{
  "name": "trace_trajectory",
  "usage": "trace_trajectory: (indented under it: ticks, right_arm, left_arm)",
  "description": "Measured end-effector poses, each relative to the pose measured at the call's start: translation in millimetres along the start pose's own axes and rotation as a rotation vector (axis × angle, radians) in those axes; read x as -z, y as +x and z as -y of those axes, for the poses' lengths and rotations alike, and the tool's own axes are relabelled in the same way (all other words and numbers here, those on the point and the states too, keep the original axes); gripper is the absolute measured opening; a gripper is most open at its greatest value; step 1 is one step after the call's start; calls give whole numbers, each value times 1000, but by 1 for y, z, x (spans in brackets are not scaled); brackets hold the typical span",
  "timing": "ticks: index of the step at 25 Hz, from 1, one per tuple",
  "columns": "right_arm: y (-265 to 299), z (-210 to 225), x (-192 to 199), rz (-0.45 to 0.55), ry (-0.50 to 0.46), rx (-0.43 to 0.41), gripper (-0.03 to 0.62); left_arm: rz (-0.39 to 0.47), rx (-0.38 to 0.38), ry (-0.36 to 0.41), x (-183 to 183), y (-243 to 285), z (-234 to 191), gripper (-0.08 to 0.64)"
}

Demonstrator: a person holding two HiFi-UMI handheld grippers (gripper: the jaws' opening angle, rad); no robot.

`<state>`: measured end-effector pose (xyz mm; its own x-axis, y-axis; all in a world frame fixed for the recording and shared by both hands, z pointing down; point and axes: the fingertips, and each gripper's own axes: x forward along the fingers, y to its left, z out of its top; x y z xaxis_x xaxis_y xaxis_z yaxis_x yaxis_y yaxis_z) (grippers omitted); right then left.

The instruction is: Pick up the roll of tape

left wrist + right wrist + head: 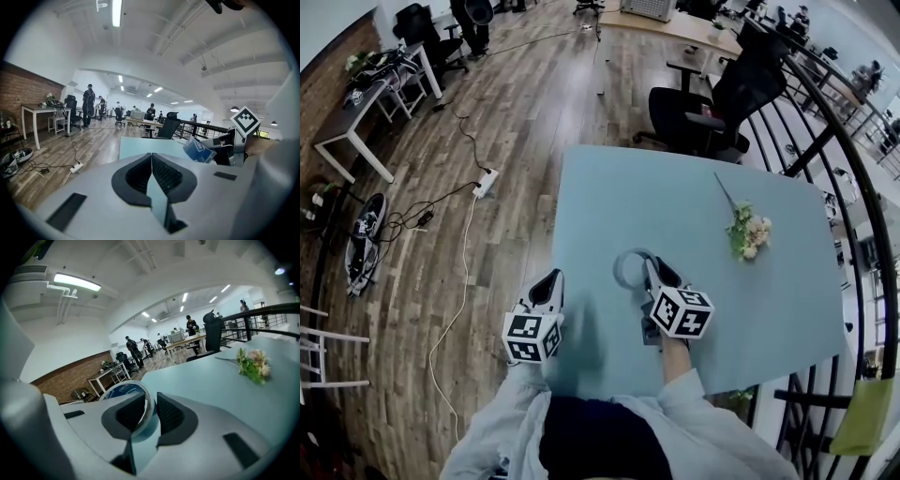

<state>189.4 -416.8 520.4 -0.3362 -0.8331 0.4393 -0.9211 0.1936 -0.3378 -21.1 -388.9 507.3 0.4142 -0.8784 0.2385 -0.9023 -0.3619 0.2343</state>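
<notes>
The roll of tape, a pale ring with a blue label, hangs just above the light blue table. My right gripper is shut on the ring's wall. In the right gripper view the tape stands on edge, one jaw inside the ring and one outside, at the gripper. My left gripper hovers at the table's left edge, jaws together and nothing between them. The left gripper view shows the tape off to the right, in the right gripper.
A small bunch of flowers lies on the table's right side. Behind the table stand a black office chair and a dark railing. A power strip with cables lies on the wooden floor at left.
</notes>
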Motion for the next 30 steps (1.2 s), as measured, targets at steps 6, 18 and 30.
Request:
trace_trajectory:
  ticks: [6, 18, 30]
  right_arm:
    - [-32, -6, -4, 51, -9, 6, 89]
    - [-92, -20, -1, 145, -94, 45, 89]
    - [-162, -20, 2, 363, -150, 83, 89]
  left_arm:
    - [28, 27, 4, -11, -18, 17, 17]
    - [68, 113, 35, -28, -52, 44, 17]
    - [118, 294, 69, -34, -69, 89, 17]
